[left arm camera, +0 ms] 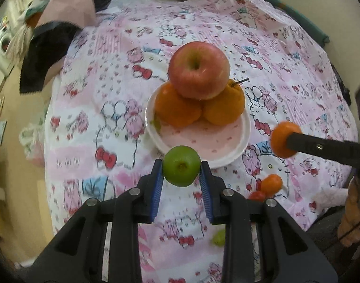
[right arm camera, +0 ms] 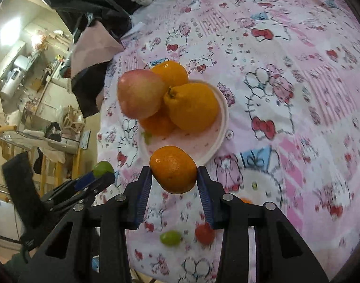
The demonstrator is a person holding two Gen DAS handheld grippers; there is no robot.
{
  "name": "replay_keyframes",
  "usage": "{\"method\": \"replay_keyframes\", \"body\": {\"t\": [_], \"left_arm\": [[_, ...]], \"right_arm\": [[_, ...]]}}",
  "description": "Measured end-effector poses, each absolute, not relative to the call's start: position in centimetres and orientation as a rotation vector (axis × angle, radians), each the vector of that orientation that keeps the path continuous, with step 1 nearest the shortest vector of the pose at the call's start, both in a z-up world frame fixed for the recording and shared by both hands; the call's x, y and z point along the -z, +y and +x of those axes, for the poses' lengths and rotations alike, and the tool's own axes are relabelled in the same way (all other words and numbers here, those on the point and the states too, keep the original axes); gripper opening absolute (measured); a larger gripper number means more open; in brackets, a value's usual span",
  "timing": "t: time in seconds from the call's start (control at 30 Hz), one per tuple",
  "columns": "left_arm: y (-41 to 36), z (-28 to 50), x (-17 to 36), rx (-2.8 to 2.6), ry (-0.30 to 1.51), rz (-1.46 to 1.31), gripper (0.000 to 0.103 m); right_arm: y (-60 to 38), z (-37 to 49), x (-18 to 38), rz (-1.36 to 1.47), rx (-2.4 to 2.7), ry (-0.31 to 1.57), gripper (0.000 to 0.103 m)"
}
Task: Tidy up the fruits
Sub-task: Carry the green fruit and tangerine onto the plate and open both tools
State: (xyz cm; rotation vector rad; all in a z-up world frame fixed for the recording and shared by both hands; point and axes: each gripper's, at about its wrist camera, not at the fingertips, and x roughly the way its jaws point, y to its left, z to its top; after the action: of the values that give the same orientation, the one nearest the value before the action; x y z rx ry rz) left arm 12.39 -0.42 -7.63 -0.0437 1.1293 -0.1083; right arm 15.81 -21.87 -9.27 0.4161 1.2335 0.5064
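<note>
A white plate on the pink cartoon cloth carries oranges with a red apple stacked on top. My left gripper is shut on a small green fruit, held just in front of the plate's near rim. My right gripper is shut on a small orange mandarin, lifted off the cloth to the right of the plate.
On the cloth near me lie a small mandarin, a red tomato-like fruit and a green grape-like fruit. Dark and pink fabric lies at the cloth's far left. A hand shows at right.
</note>
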Motion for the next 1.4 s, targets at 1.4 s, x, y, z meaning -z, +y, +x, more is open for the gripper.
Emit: {"method": "replay_keyframes", "body": {"t": [1.4], "left_arm": [[-4.6, 19.6, 16.8, 0.140, 1.317, 0.055, 0.032]], "right_arm": [[-17.8, 21.1, 16.4, 0.337, -0.442, 1.378, 0.044]]}}
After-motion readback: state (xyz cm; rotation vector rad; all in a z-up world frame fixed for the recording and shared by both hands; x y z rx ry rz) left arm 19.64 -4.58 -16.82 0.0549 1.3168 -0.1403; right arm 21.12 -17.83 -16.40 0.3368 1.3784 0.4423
